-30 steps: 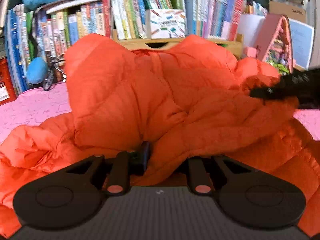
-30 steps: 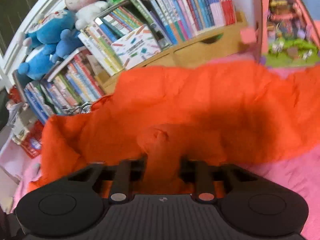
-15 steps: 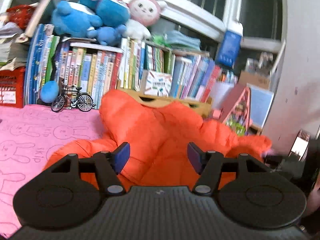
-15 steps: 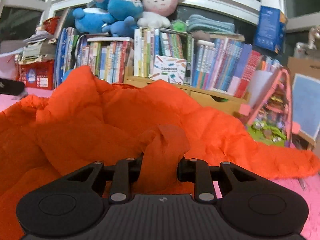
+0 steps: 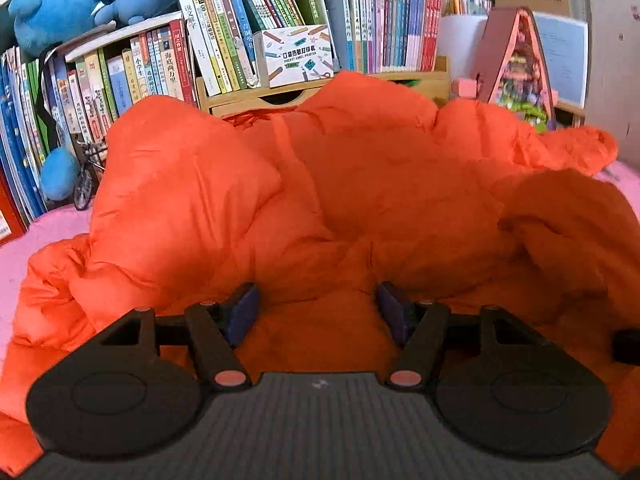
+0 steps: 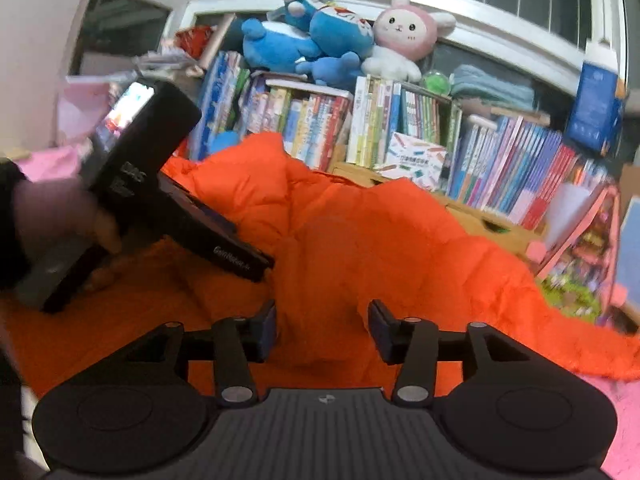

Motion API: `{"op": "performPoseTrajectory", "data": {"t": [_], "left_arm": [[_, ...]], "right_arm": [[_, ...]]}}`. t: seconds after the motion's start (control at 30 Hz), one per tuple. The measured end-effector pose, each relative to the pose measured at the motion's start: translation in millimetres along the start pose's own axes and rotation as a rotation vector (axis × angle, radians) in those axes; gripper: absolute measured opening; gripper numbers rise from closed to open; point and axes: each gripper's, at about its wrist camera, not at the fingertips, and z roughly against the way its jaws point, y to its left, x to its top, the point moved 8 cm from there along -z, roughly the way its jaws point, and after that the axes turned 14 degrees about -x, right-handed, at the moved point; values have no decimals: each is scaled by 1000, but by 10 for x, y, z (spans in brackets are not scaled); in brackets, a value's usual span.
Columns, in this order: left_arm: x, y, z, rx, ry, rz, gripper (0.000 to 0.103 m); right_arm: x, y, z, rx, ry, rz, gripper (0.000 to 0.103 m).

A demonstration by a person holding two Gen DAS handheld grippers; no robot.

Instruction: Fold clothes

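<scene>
Fingers (image 5: 244, 312) apart, orange jacket (image 5: 360, 200) loose

We cannot see the pink printed bed cover (image 5: 16, 248) beneath the puffy orange quilted down jacket (image 5: 360, 200), which hides nearly all of it and runs past the bottom edge. In the right wrist view the person's hand (image 6: 52, 216) on the black handheld left gripper (image 6: 256, 266) is blurred, and its fingertips are hidden from us, sunk among the jacket's folds.
</scene>
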Motion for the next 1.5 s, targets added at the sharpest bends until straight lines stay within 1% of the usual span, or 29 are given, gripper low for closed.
{"op": "performPoseTrajectory", "data": {"t": [0.03, 0.1, 0.17, 0.23, 0.27, 0.3, 0.37, 0.4, 0.57, 0.67, 0.73, 0.93, 0.97, 1.0, 1.03, 1.07, 1.1, 1.13, 1.17, 1.23, 1.27, 1.33, 1.37, 1.4, 1.47, 1.5], "left_arm": [[-8, 9, -3, 0, 3, -2, 66], [-27, 9, -5, -5, 2, -1, 66], [-59, 3, 3, -12, 0, 5, 66], [-84, 12, 20, -22, -3, 18, 66], [-82, 24, 19, -28, -4, 28, 66], [-80, 36, 19, -34, -4, 37, 66], [-85, 68, 21, -48, -7, 63, 66], [-89, 86, 23, -55, -8, 78, 66], [-106, 147, 11, -91, -8, 130, 69], [-106, 146, 9, -94, -7, 130, 69], [-105, 145, 4, -97, -4, 129, 69], [-110, 171, -7, -122, -3, 152, 69], [-110, 174, -6, -124, -3, 155, 69], [-112, 178, -6, -126, -4, 158, 69], [-114, 181, -7, -129, -5, 161, 69], [-115, 188, -7, -133, -6, 167, 70], [-116, 195, -6, -138, -8, 172, 70], [-116, 198, -7, -140, -9, 176, 71], [-116, 193, -9, -140, -8, 174, 72], [-114, 186, -13, -139, -7, 172, 72], [-114, 183, -13, -139, -7, 172, 72], [-113, 180, -13, -139, -6, 170, 72], [-114, 178, -13, -138, -5, 169, 71], [-114, 176, -13, -137, -5, 168, 71], [-114, 173, -13, -136, -4, 166, 71], [-114, 171, -14, -136, -3, 165, 71]], "right_arm": [[21, -61, 16, 64, 4, -60, 53], [77, -203, -74, 138, 9, -176, 65], [138, -351, -161, 213, 14, -291, 68], [206, -504, -244, 287, 19, -406, 72], [241, -583, -285, 324, 22, -464, 81], [255, -630, -341, 369, 39, -518, 84], [199, -596, -511, 489, 128, -608, 84], [174, -564, -549, 540, 160, -630, 84], [58, -237, -202, 682, 185, -488, 84], [39, -131, -61, 766, 201, -479, 86], [84, -142, -87, 786, 203, -518, 90], [68, -118, -340, 908, 290, -797, 93], [66, -118, -383, 927, 304, -844, 90], [65, -118, -427, 946, 318, -891, 77], [64, -119, -472, 965, 333, -938, 67], [62, -121, -517, 984, 347, -985, 50], [61, -124, -563, 1002, 362, -1032, 42], [47, -151, -579, 1031, 364, -1093, 38], [8, -232, -535, 1080, 337, -1189, 35], [-70, -474, -445, 1153, 245, -1399, 35], [-105, -616, -397, 1161, 185, -1472, 35], [-162, -939, -309, 1148, 55, -1576, 35], [-195, -1108, -258, 1122, -4, -1615, 35], [-223, -1256, -207, 1058, -34, -1609, 35], [-253, -1421, -151, 926, -43, -1530, 34], [-264, -1493, -123, 887, -55, -1514, 34]]}}
